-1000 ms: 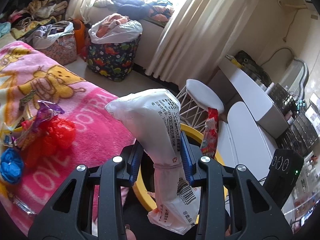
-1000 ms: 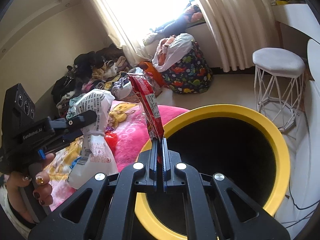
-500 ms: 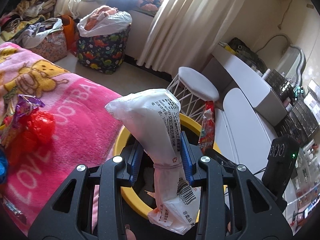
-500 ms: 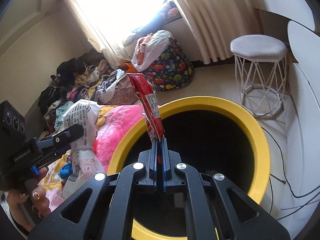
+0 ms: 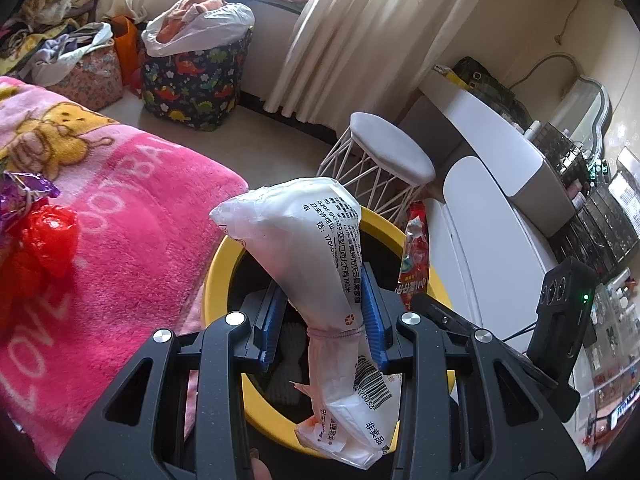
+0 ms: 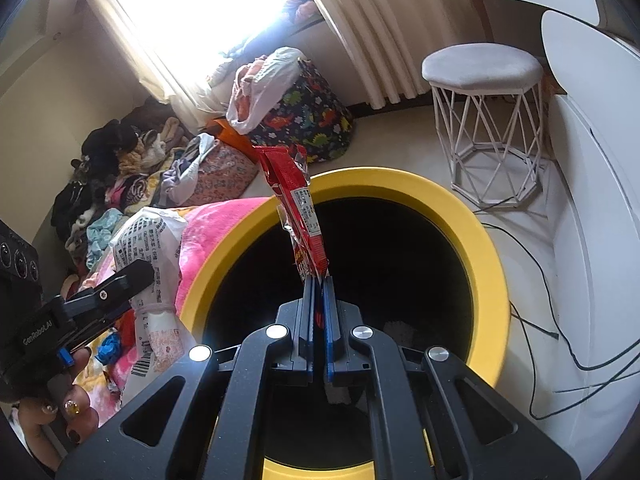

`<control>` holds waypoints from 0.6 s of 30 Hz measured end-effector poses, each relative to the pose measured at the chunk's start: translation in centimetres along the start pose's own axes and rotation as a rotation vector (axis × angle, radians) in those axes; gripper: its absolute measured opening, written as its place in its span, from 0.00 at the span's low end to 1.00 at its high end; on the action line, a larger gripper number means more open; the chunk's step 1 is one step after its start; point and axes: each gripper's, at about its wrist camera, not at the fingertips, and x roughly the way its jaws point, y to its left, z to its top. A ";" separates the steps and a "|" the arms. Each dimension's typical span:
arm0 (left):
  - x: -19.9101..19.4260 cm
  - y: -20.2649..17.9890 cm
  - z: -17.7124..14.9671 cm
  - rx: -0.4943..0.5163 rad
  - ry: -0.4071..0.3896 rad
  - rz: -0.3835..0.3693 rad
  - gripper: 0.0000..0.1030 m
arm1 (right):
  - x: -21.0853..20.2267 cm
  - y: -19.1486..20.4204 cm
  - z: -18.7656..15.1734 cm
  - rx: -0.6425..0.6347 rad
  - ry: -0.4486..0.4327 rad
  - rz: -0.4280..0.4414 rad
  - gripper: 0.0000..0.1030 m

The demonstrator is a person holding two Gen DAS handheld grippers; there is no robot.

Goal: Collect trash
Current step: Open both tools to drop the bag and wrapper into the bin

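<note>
We read "GenRobot.AI" on left gripper (image 6: 138,280), clamped on one white bag (image 5: 308,248); right gripper (image 6: 318,280) pinches one red wrapper (image 6: 296,196) over one yellow bin (image 6: 490,264).

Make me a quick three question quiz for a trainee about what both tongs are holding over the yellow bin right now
1. True or false: the left tongs are empty.
2. What do the right tongs grip? A) blue wrapper B) red snack wrapper C) purple foil
3. Fill in: the white plastic bag is cinched by a pink ____ where the blue pads squeeze it.

Key
1. False: they are shut on the white plastic bag, above the yellow-rimmed bin.
2. B; it stands up from the nearly shut pads, over the bin's dark opening.
3. Band, a pink elastic band.
</note>
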 end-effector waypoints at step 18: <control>-2.5 0.1 0.4 0.068 -0.080 0.105 0.89 | -1.4 2.0 0.2 -0.038 -0.058 -0.020 0.57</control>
